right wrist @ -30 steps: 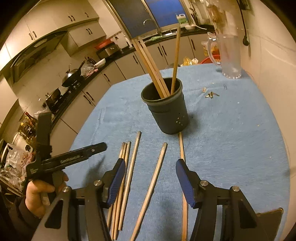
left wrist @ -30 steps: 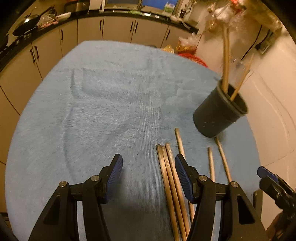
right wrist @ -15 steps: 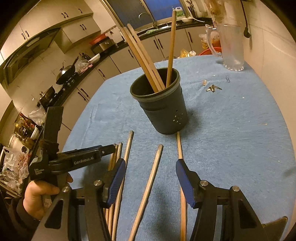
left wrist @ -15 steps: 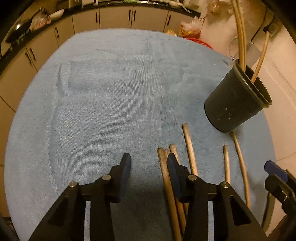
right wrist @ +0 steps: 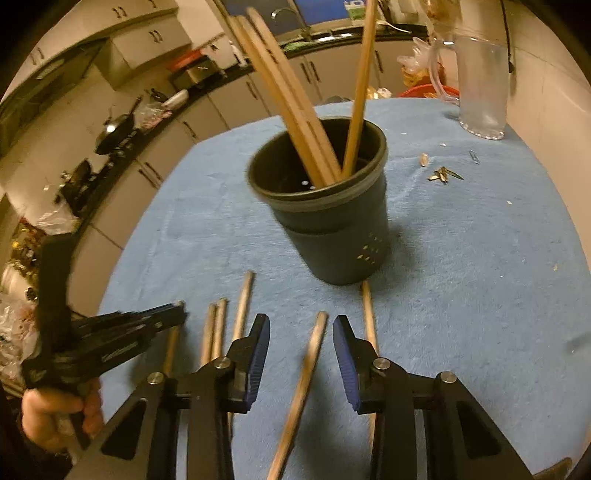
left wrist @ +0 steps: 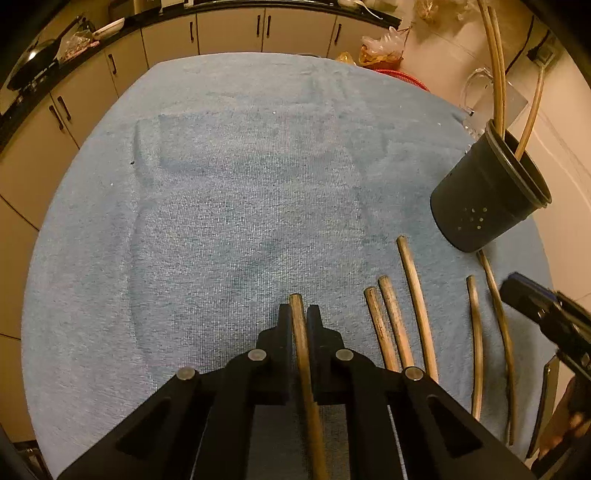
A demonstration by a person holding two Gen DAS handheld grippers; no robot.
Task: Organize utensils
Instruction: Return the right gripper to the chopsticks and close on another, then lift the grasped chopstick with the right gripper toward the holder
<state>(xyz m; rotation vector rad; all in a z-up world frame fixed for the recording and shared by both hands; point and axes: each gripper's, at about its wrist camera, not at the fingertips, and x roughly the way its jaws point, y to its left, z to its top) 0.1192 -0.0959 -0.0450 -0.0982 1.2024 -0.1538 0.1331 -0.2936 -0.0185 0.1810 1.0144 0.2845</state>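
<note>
Hidden or unclear: lower ends of all loose chopsticks cut off behind the tong bodies or by the frame edge. Right wrist view smeared by motion near the bottom. Tops of the three chopsticks standing in the dark holder (right wrist: 334, 225) run out of frame. Small scraps (right wrist: 443, 174) beyond the holder too small to identify.

Left tongs (left wrist: 299, 317): closed tight on one chopstick (left wrist: 301, 350), tip just past the pads, shaft passing back between the arms.

Right tongs (right wrist: 301, 341): jaws closing, blue pads not yet touching; one loose chopstick (right wrist: 310, 354) lying between them on the cloth.

Left wrist view only: three chopsticks (left wrist: 397, 325) side by side just right of the held one, two more (left wrist: 476, 332) further right, the outermost reaching the foot of the holder (left wrist: 484, 199); right tongs' blue tip at the right edge.

Right wrist view only: hand (right wrist: 55, 413) gripping the left tongs' handle at lower left; holder's inside and holes; clear glass jug (right wrist: 480, 85) at the table's far right.

Surface and room: blue towel (left wrist: 221, 184) covering the table; pale kitchen cabinets (left wrist: 229, 33) under a dark counter; wok (right wrist: 114, 129) on the stove; dim yellowish light.
</note>
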